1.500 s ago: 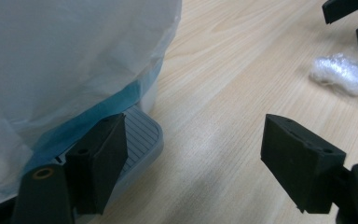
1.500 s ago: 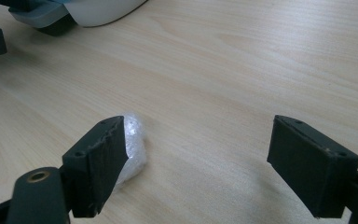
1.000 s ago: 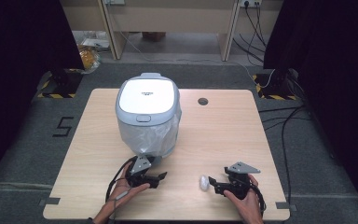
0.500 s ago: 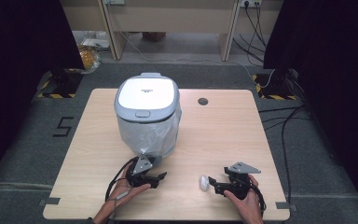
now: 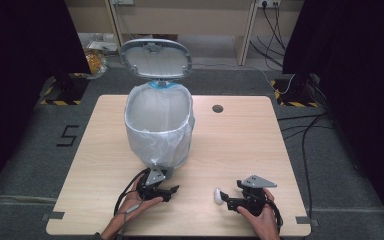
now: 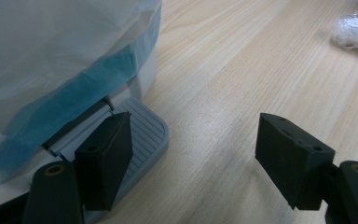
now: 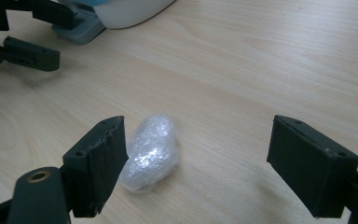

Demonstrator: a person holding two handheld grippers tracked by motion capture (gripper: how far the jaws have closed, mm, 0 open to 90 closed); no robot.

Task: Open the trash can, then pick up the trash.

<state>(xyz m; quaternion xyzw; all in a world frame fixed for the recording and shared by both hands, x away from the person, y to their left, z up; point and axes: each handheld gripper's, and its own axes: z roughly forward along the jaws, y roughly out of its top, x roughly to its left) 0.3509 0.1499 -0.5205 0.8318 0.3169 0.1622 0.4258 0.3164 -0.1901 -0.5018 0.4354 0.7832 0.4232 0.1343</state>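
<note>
A grey pedal bin [image 5: 159, 125] lined with a clear bag stands mid-table, its lid [image 5: 155, 57] swung up and back. My left gripper [image 5: 174, 193] [image 6: 198, 140] is at the bin's foot, open, with one jaw resting on the ribbed pedal [image 6: 142, 135]. Its jaws have just been closing a little, and nothing is gripped between them. A crumpled ball of clear film [image 7: 151, 151] [image 5: 219, 196] lies on the wood. My right gripper [image 5: 228, 199] [image 7: 200, 140] stands open around the ball, which sits close to one jaw.
The wooden table [image 5: 240, 145] has a round cable hole [image 5: 217, 108] behind the bin to the right. The left gripper [image 7: 23, 46] appears far off in the right gripper view. The film ball [image 6: 356, 30] also lies at the edge of the left gripper view.
The bin's lid, shut in both earlier frames, now stands open and shows the bag inside. Both hands and the film ball stay where they were.
</note>
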